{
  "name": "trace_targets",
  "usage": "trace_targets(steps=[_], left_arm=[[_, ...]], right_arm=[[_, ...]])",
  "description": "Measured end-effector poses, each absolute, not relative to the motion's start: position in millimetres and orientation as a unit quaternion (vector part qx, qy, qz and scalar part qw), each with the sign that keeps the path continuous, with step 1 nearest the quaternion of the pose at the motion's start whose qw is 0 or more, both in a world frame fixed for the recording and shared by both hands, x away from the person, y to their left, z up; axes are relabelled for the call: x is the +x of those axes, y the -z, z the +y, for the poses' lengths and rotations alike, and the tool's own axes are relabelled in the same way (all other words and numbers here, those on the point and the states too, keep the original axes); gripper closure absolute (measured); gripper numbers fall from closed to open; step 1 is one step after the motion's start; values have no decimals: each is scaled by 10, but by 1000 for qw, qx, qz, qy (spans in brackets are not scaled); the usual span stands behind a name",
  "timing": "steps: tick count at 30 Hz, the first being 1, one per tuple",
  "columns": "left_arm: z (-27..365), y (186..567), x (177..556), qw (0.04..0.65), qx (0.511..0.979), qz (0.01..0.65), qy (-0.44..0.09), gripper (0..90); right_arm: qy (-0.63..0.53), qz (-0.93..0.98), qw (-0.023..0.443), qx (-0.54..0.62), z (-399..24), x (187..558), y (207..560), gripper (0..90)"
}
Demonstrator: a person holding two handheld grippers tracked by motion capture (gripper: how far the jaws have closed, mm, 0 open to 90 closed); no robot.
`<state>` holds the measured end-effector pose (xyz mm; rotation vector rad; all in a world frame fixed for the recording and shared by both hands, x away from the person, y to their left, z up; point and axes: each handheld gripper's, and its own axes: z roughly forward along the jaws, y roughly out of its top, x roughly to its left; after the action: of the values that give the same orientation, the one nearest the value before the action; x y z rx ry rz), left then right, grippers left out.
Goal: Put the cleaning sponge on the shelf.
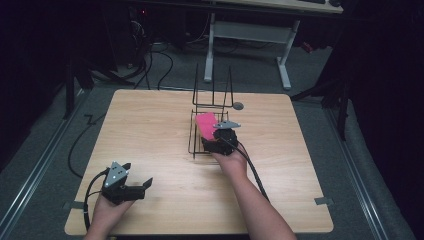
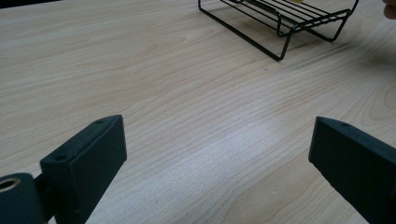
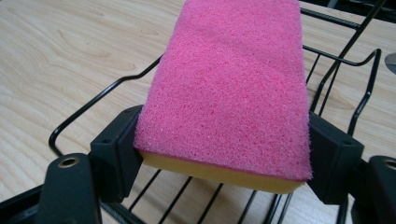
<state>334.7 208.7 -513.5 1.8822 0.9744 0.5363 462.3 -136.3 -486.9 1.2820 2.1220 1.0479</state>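
1. Here, at the left of the high view, the left gripper (image 1: 141,187) rests low over the bare near-left part of the table (image 1: 150,130), held in the person's left hand (image 1: 105,212). Its jaws stand wide apart with only wood grain between them, so it is released and grasping nothing.
2. Toward the middle, the black wire rack (image 1: 200,142) stands on the table, its tall upright loops at the far end.
3. Over the rack, the right gripper (image 3: 224,140) is clenched on the pink sponge (image 3: 233,79), one jaw pressing each long side near its near end. The sponge has a yellow underlayer and juts forward above the rack's wires.
4. Risks, as I judge them: the hold is at one end, so the soft sponge may sag or pivot between the jaws. If let go while tilted, it could catch on a wire or tip over the rack's side onto the table. Pushing down could shift the light rack, since the left gripper is well apart and not steadying it.
5. Hard to make out: whether the sponge's far end touches the wires, as its own body hides the underside. A small grey round thing (image 1: 238,106) beside the rack is too small to identify. The dark room beyond is unreadable.
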Motion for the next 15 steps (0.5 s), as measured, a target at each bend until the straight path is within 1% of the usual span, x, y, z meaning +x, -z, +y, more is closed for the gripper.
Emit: trace_targets(steps=[15], left_arm=[[2089, 5135, 3347, 461, 766, 393, -216, 47]], right_arm=[[-373, 766, 223, 473, -1348, 4747, 4871, 240]])
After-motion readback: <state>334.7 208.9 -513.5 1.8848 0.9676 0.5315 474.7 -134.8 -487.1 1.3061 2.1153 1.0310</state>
